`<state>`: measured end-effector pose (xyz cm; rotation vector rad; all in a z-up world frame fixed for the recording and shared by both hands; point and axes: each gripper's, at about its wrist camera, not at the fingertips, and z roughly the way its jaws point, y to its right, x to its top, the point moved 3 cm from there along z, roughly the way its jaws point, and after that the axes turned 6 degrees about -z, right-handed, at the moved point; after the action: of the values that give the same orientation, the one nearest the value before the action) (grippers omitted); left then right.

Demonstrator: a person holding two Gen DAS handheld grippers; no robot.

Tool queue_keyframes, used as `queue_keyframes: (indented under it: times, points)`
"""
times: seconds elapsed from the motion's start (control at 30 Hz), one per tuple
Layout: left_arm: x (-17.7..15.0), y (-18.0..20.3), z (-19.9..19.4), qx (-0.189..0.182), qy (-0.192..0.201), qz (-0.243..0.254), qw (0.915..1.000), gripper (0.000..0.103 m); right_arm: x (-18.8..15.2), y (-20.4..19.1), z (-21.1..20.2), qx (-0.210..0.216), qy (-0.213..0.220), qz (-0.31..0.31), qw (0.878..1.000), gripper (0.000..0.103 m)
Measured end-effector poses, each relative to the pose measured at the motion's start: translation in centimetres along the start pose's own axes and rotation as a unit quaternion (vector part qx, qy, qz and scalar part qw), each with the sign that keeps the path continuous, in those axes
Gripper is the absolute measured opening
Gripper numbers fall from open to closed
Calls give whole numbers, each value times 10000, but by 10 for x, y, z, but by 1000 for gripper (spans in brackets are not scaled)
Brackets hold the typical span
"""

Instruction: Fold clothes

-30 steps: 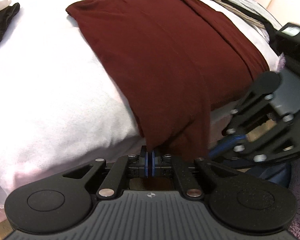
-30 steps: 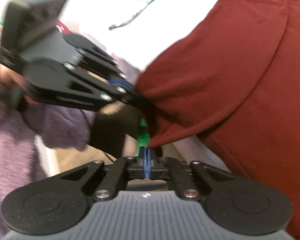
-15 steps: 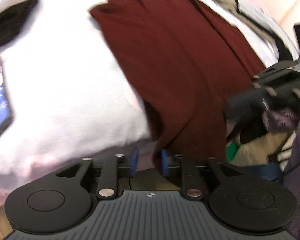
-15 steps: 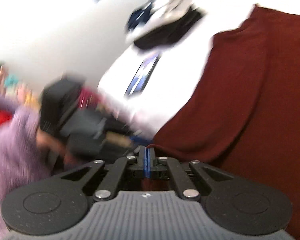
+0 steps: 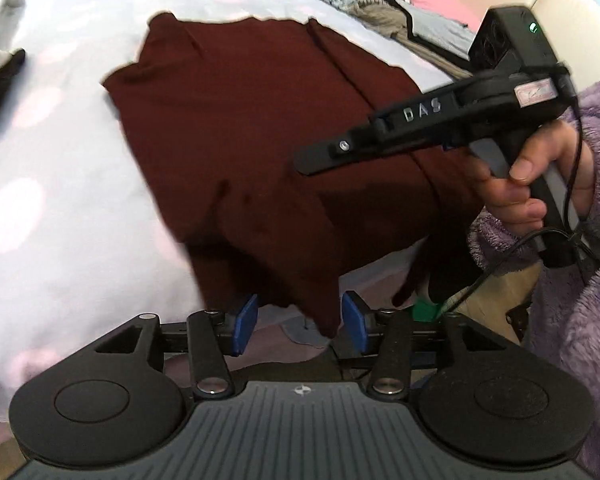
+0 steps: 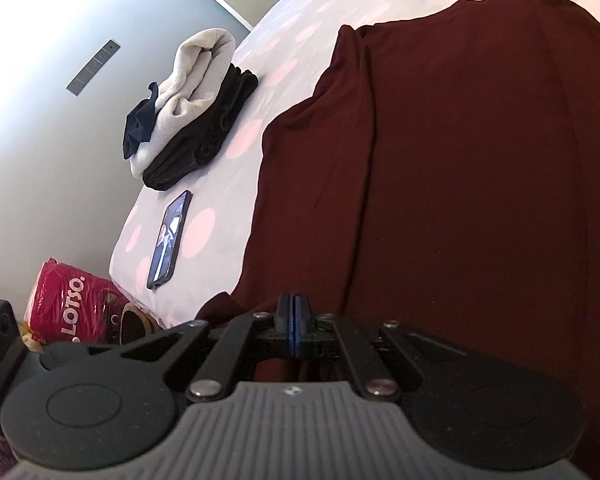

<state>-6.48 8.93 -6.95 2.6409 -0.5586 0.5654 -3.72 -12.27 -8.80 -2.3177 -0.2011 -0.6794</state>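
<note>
maroon garment [image 5: 260,128] lies on the bed [image 5: 60,160], partly folded lengthwise, near end hanging over the edge. left gripper [image 5: 300,322] jaws opening — hem corner between them, pads not pressing. right gripper [image 6: 293,322] closed; can't tell if it pinches cloth. cross-folds left; folded pile [image 6: 192,104] done.

Garment [image 5: 260,128] lies spread on the bed [image 5: 60,160], its near edge hanging over the bed's front edge; a corner of that edge hangs between the left gripper [image 5: 300,318] pads as the jaws open; right gripper [image 5: 312,164] hovers above the garment's right part; in the right wrist view, folded clothes pile [image 6: 196,100] sits left of the garment; phone [image 6: 170,236] lies nearer, just before the pile; bag [image 6: 72,308] on the floor beside the bed's corner; more clothes [image 5: 384,16] behind the garment.
</note>
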Motion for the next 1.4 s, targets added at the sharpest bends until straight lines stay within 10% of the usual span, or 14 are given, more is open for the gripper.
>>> queue_keyframes:
  times: [0.13,0.27,0.5,0.7,0.87,1.07,1.17,1.4]
  points:
    - [5,2,13,-69,-58,-193,9998,38,3,0,4,-21,-1,28,10000,2]
    - [7,9,15,-63,-94,-147,9998,4,3,-3,1,43,-9,-6,10000,3]
    - [17,22,-14,-1094,120,-409,9931,2,5,-19,-12,-91,-335,-286,9990,4]
    - [24,6,-45,-2171,503,-1256,9667,2,1,-23,-30,-809,-764,-632,9918,26]
    - [27,-37,-28,-2177,463,-2320,9469,2,1,-15,-33,-992,-671,-607,9909,28]
    - [30,-93,15,-2197,347,-3959,8910,2,-1,-17,-25,-727,-677,-746,9923,28]
    - [28,-108,25,-1777,418,-4426,8779,2,0,-23,-22,-657,-597,-1008,9909,28]
    - [32,-96,8,-1524,600,-4055,8993,41,0,-28,-10,-587,-681,-1290,9876,35]
